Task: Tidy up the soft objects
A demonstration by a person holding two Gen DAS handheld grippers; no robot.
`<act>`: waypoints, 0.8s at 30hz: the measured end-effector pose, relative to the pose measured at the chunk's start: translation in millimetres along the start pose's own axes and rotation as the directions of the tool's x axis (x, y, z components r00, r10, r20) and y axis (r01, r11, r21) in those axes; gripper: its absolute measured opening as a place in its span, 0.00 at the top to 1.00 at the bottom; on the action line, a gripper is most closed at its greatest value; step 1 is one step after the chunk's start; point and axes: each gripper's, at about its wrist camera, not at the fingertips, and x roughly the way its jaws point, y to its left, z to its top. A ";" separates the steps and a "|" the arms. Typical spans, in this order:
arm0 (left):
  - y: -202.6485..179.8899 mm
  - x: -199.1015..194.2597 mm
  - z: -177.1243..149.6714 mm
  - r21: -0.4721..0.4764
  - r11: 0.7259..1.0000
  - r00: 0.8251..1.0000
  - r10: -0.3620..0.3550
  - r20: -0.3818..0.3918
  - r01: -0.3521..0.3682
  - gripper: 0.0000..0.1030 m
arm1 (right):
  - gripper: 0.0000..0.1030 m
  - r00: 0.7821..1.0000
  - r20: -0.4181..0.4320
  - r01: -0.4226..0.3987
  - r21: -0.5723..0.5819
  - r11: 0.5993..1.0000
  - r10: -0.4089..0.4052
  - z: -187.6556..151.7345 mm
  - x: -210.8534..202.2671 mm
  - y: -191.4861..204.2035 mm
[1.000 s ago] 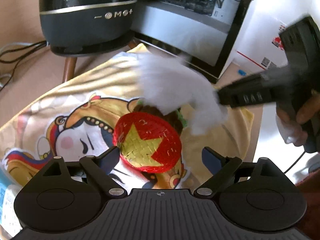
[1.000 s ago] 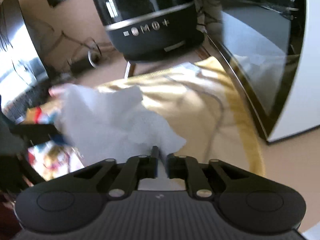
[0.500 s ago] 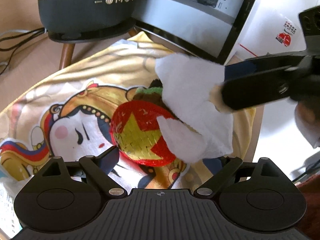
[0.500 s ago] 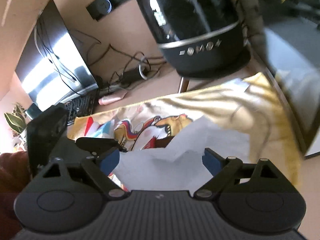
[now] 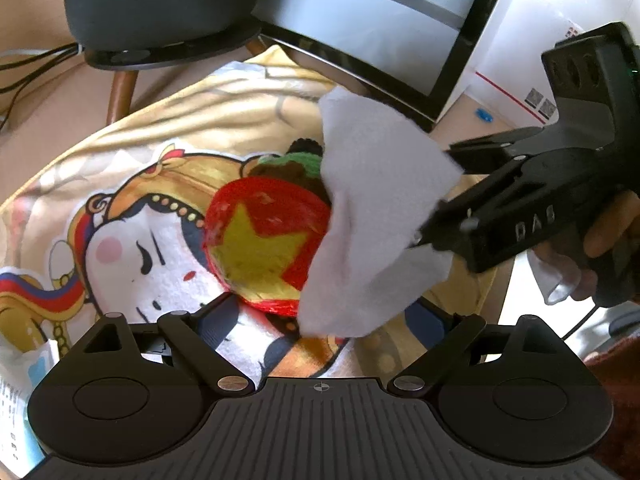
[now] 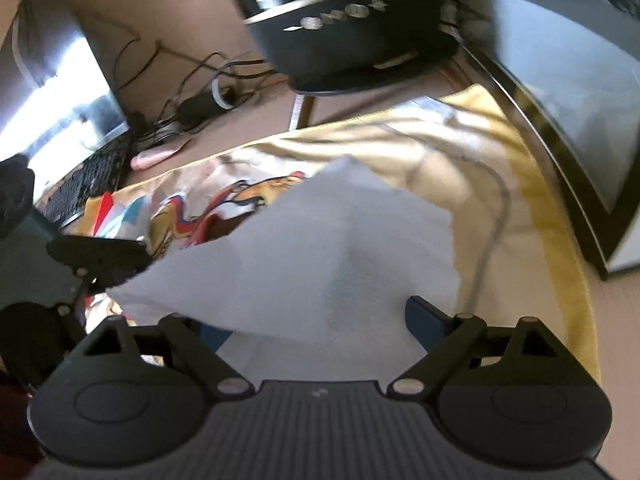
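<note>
Since 1 s ago the right gripper [image 6: 320,316] has spread its jaws wide, so the white tissue [image 5: 372,216] drapes loose over the red-and-yellow ball [image 5: 260,248] at the cloth's [image 5: 180,120] right; left gripper [image 5: 328,316] jaws wide & empty — imo back right gripper off slow, else tissue snags.
</note>
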 end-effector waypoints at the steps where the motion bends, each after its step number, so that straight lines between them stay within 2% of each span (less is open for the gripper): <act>1: 0.2 0.5 0.3 -0.002 1.000 1.000 -0.002 -0.001 0.002 0.08 | 0.18 1.000 -0.002 0.007 -0.038 0.999 -0.007 -0.2 2.5 6.6; 2: -0.5 2.4 0.5 0.004 1.000 1.000 0.003 -0.013 -0.003 0.08 | 0.27 1.000 -0.009 0.021 -0.071 0.997 -0.022 -1.3 4.6 12.1; 3: -2.1 3.0 -0.1 0.014 1.000 1.000 0.006 -0.013 -0.006 0.07 | 0.44 0.999 -0.014 0.036 -0.103 0.994 -0.038 -2.0 6.1 16.8; 4: -2.4 2.7 -0.3 0.013 1.000 1.000 0.001 -0.011 -0.001 0.07 | 0.55 0.998 -0.017 0.056 -0.127 0.990 -0.058 -1.5 6.1 19.2; 5: -2.0 2.3 -0.4 0.007 1.000 1.000 -0.007 -0.010 0.007 0.07 | 0.75 0.997 -0.019 0.072 -0.143 0.987 -0.075 -0.7 5.3 20.2; 6: -1.2 1.6 -0.7 0.003 1.000 1.000 -0.005 -0.006 0.005 0.07 | 0.90 0.997 -0.018 0.079 -0.127 0.989 -0.082 0.9 2.4 16.8; 8: 0.9 0.6 -1.6 -0.006 1.000 1.000 0.003 -0.001 -0.003 0.07 | 0.95 0.997 -0.008 0.076 -0.080 0.994 -0.077 4.4 -4.7 6.2; 11: 6.1 -1.8 -2.2 -0.038 0.999 1.000 0.009 0.009 -0.009 0.07 | 0.95 0.997 0.047 0.068 0.016 0.998 -0.069 15.9 -20.3 -9.2; 12: 7.4 -2.5 -1.5 -0.043 0.999 1.000 0.013 0.013 -0.012 0.07 | 0.95 0.996 0.066 0.049 0.052 0.997 -0.053 20.2 -25.3 -13.4; 14: 9.2 -2.8 0.2 -0.047 0.999 1.000 0.019 0.018 -0.018 0.07 | 0.95 0.992 0.110 -0.074 0.133 0.988 0.059 29.9 -32.4 -18.1; 15: 8.7 -1.9 1.5 -0.042 0.999 1.000 0.019 0.017 -0.018 0.07 | 0.95 0.986 0.126 -0.126 0.145 0.981 0.108 34.3 -32.1 -15.5; 20: 5.1 1.3 7.9 -0.017 1.000 1.000 0.015 0.021 -0.015 0.07 | 0.95 0.977 0.092 -0.201 0.074 0.977 0.194 44.1 -9.1 11.7; 24: 6.3 0.2 10.9 -0.027 1.000 0.999 -0.009 0.041 0.011 0.07 | 0.95 0.982 0.101 -0.172 0.118 0.978 0.161 45.7 -0.7 -2.7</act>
